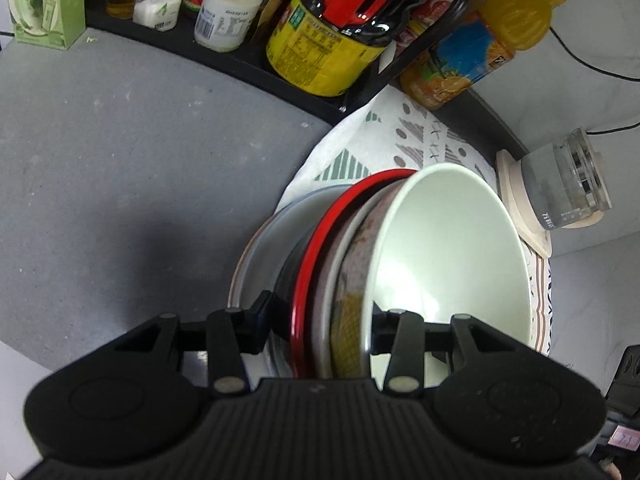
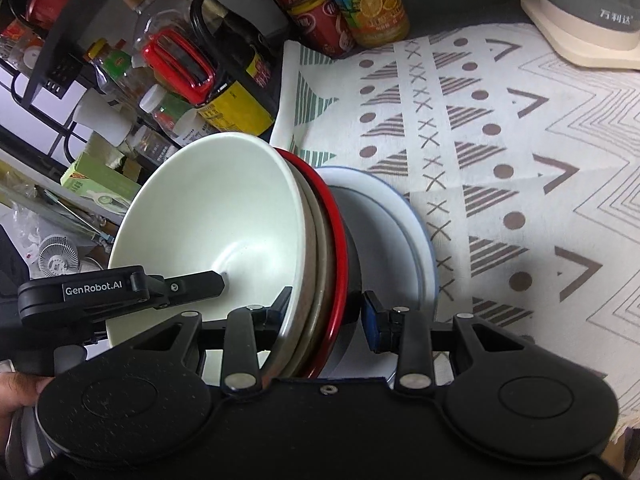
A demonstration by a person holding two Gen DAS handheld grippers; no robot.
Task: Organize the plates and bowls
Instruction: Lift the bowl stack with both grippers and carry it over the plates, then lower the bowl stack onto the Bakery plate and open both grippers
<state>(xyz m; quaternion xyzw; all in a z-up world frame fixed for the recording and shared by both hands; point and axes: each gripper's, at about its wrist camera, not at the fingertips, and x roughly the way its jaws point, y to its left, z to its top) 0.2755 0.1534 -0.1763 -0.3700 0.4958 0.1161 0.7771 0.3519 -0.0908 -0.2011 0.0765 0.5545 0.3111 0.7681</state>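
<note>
A nested stack of dishes is held on edge between both grippers: a white bowl innermost, a patterned bowl, a red-rimmed bowl and a pale plate with a blue rim. My left gripper is shut on the stack's rims. My right gripper straddles the same rims from the other side, shut on the white bowl, the red-rimmed bowl; the blue-rimmed plate lies behind. The left gripper's finger shows inside the white bowl.
A black rack holds bottles and jars, including a dark sauce jug and an orange juice bottle. A glass kettle stands on a patterned cloth. Grey counter lies left.
</note>
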